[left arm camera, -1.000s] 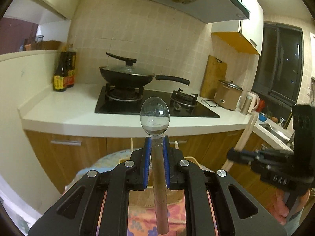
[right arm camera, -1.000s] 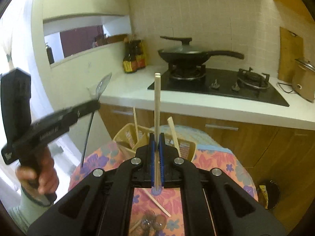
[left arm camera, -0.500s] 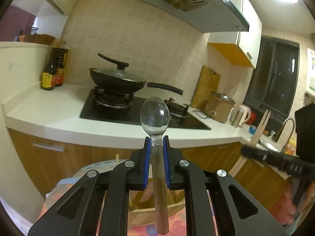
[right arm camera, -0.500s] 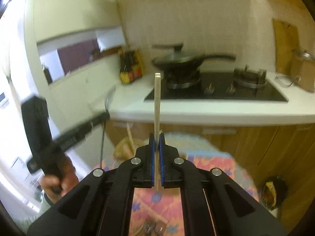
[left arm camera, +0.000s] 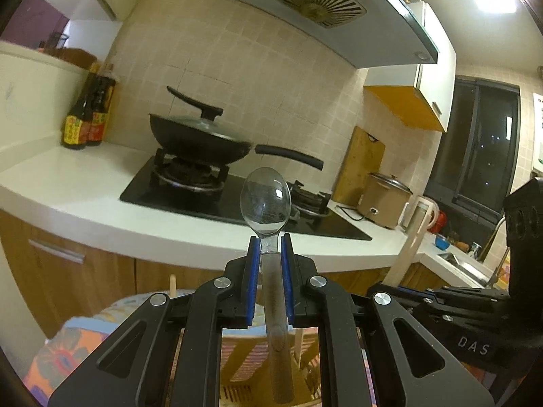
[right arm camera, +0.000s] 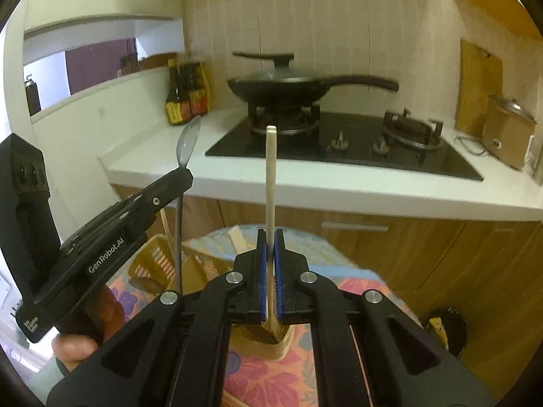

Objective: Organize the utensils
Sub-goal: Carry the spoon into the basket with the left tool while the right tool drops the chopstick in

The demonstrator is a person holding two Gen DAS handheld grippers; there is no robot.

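Note:
My left gripper (left arm camera: pixel 269 242) is shut on a clear plastic spoon (left arm camera: pixel 265 199), bowl upward, handle running down between the blue pads. In the right wrist view that left gripper (right arm camera: pixel 185 174) stands at the left with the spoon (right arm camera: pixel 188 142) upright, its handle hanging over a tan slotted utensil basket (right arm camera: pixel 152 263). My right gripper (right arm camera: pixel 270 237) is shut on a pair of pale wooden chopsticks (right arm camera: pixel 270 169) held upright, their lower ends inside the basket. The left wrist view shows the right gripper's body (left arm camera: pixel 451 302) and the chopsticks (left arm camera: pixel 409 251) at the right.
The basket stands on a floral tablecloth (right arm camera: pixel 258 373). Behind are a white counter (left arm camera: pixel 101 210), a black hob (right arm camera: pixel 339 146) with a lidded wok (left arm camera: pixel 200 139), sauce bottles (left arm camera: pixel 85 122), a cutting board (left arm camera: pixel 359 166) and a rice cooker (left arm camera: pixel 383 200). A bin (right arm camera: pixel 444 332) stands at lower right.
Both grippers have sunk toward the basket and drawn closer to each other. The chopsticks' lower ends now reach into the basket; the spoon stays gripped.

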